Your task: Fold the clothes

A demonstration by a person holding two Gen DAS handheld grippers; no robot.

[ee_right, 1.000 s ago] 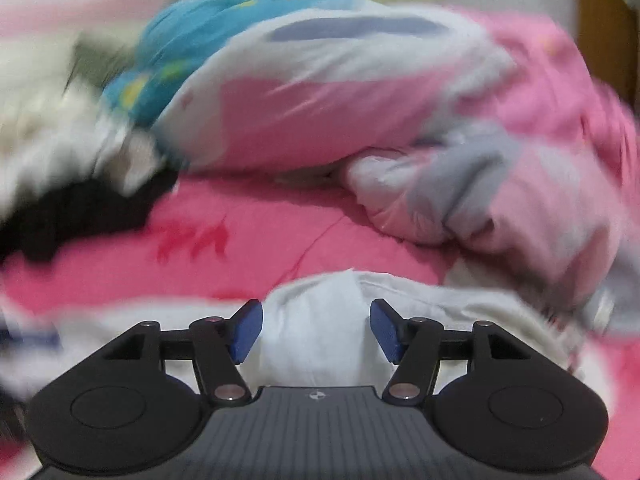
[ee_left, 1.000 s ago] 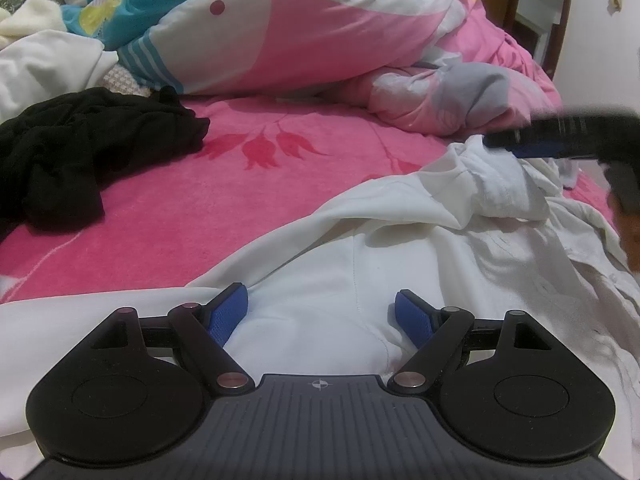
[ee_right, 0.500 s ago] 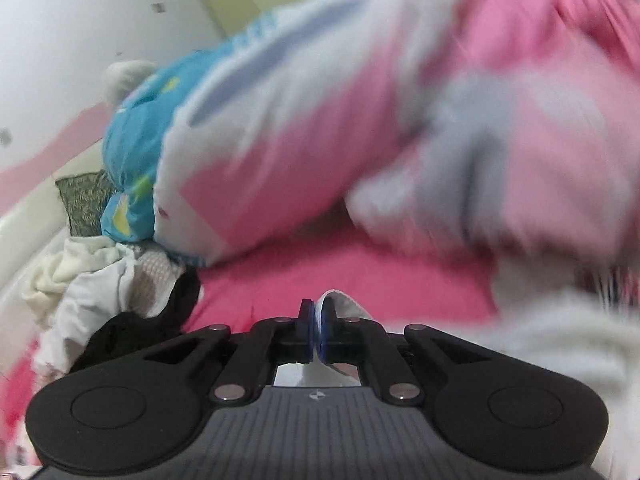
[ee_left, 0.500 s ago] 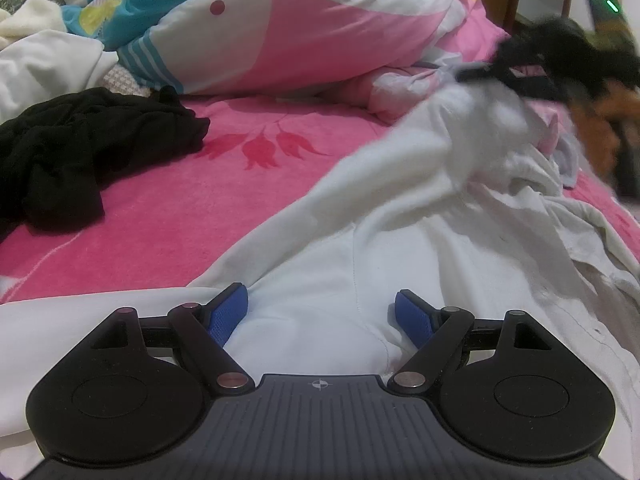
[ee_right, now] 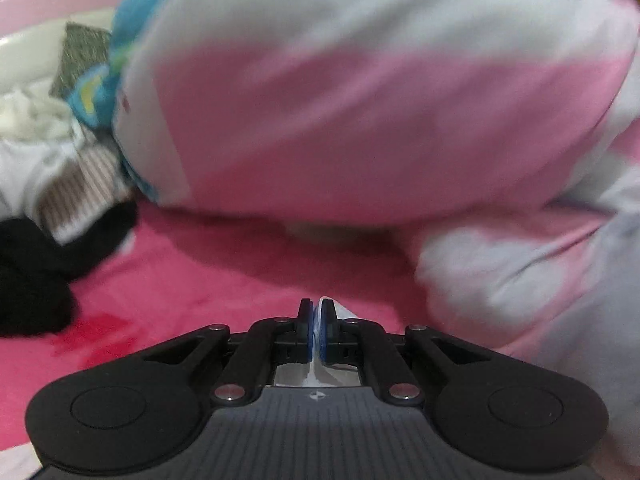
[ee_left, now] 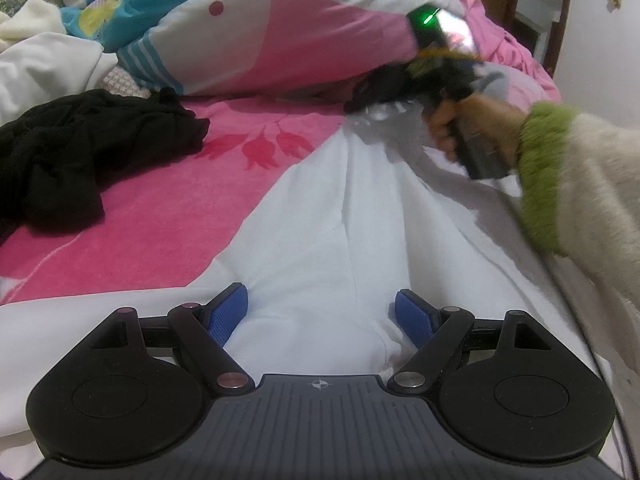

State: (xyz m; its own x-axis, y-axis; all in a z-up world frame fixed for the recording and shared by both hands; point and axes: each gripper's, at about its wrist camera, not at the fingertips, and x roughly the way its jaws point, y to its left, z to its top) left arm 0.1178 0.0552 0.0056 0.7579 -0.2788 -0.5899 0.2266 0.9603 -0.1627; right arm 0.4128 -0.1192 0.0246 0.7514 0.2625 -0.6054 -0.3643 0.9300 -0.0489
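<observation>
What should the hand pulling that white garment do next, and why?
Probably lay the stretched part flat on the pink bedsheet. The right gripper is shut on the white garment, pulled out long; the left gripper, open, rests over its near end.

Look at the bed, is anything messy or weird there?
Yes. A black garment lies crumpled in a heap on the pink bedsheet, unfolded. The white garment is stretched out across the bed, one end pinched in the right gripper. The left gripper hovers open above it.
</observation>
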